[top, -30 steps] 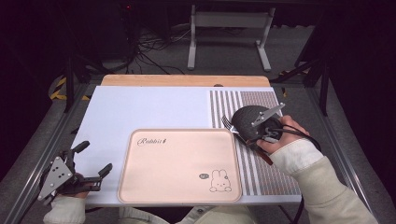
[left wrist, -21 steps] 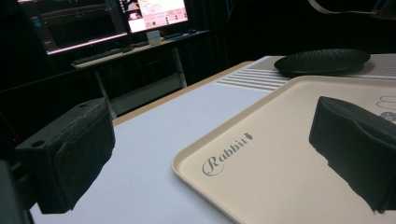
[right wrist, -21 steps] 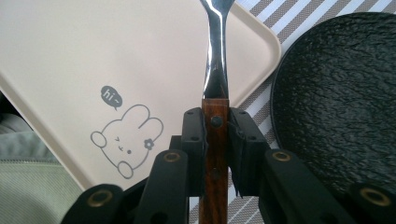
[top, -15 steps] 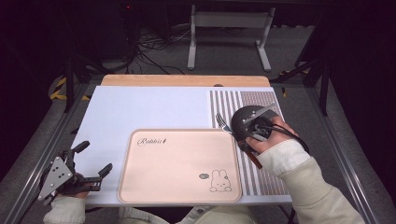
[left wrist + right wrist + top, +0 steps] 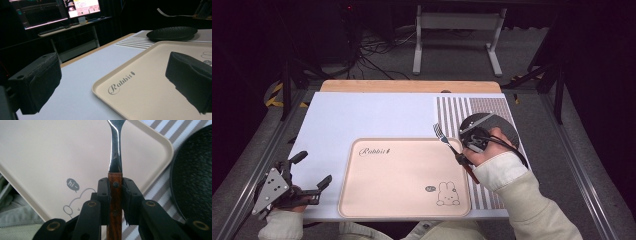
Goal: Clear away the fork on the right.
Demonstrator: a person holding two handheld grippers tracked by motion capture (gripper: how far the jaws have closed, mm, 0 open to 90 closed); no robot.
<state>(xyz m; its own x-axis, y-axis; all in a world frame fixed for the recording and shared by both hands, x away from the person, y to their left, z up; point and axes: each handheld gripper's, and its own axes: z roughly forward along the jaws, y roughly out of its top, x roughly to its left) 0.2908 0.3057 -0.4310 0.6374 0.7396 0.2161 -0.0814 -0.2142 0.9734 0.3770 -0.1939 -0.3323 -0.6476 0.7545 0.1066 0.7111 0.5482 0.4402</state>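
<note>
- At the right edge of the beige tray, the right hand-held gripper [image 5: 462, 159] is clamped on the wooden handle of a steel fork [image 5: 447, 143]; in the right gripper view its black jaws press both sides of the brown, riveted handle [image 5: 114, 195], and the metal neck runs straight up and away from them.
- Seen from the high view, the fork points up and to the left, its tines over the tray's upper right corner, just beside the round black textured plate [image 5: 498, 126]. I cannot tell whether the tines touch the tray.
- That beige rectangular plastic tray [image 5: 382, 200], printed with "Rabbit" and a small rabbit drawing, lies at the near middle of the white counter [image 5: 362, 115], its right edge at the striped grey-and-white mat [image 5: 452, 107] that carries the plate.
- By the counter's near left corner, the left hand-held gripper [image 5: 309, 172] hovers with its jaws spread wide and nothing between them, pointing toward the tray.
- Judging by this, the step in hand is carrying the fork to its place.
- Next, the move likely calls for lowering the fork flat before the jaws let go, keeping the tines clear of the plate.
</note>
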